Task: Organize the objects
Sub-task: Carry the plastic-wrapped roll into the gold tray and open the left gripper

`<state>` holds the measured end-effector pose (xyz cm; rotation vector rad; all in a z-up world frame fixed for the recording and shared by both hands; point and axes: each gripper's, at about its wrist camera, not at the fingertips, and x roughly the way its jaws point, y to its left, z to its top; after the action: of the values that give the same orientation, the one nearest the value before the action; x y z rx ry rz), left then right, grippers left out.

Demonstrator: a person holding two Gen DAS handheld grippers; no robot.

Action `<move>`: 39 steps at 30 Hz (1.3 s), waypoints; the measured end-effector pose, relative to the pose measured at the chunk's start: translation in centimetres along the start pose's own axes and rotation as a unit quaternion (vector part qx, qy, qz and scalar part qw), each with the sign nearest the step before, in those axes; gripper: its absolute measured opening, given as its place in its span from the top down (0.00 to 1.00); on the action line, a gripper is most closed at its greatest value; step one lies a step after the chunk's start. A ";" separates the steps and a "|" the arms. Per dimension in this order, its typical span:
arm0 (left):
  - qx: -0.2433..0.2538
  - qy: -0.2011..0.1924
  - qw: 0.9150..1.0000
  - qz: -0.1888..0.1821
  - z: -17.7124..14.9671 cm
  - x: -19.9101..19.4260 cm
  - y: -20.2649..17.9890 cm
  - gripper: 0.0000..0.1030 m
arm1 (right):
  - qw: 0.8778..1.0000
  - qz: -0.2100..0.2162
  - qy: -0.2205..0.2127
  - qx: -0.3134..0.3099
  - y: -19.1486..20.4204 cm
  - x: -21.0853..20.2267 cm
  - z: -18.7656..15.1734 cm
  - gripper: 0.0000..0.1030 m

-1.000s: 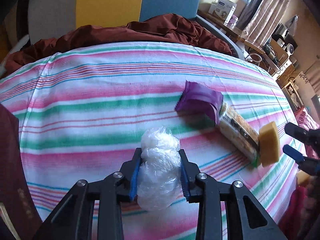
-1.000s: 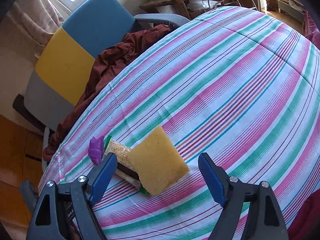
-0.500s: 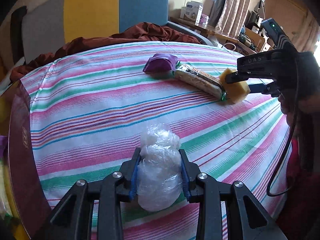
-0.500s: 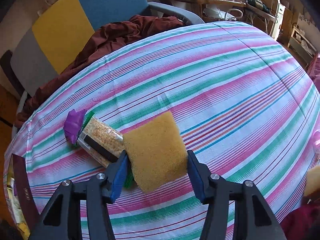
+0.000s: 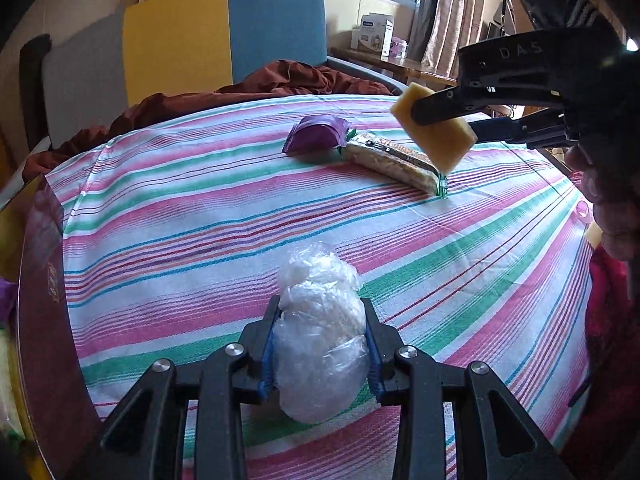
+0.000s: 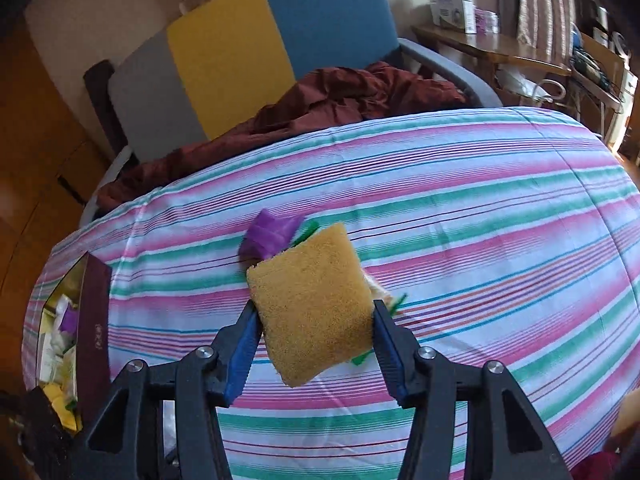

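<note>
Between the blue pads of the left gripper (image 5: 320,354), a crumpled clear plastic bag (image 5: 322,340) is pinched just above the striped tablecloth (image 5: 200,216). Farther out, the right gripper (image 6: 314,338), whose jaws have just been closing, clamps the yellow sponge (image 6: 310,300) above the cracker packet (image 5: 390,158) and purple wrapper (image 5: 316,139). The slick, squashy bag could slip free on its way to the maroon box (image 6: 94,316)

Raised letters "DAS" stand on the black body of the right gripper (image 5: 444,120) (left wrist view). Print on the white carton (image 5: 375,34) and the maroon box's (image 6: 95,320) gold emblem: illegible.
</note>
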<state>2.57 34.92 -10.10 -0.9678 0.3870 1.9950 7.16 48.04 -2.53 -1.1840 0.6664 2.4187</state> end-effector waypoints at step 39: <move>-0.041 -0.072 0.994 0.068 1.7 -12.8 3.6 0.66 | 0.987 -0.023 0.090 -0.128 4.1 4.1 -3.5 0.48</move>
<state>3.07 26.56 0.32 -0.8613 0.3002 2.2050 4.88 43.19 -6.72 -1.5162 0.3804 2.4307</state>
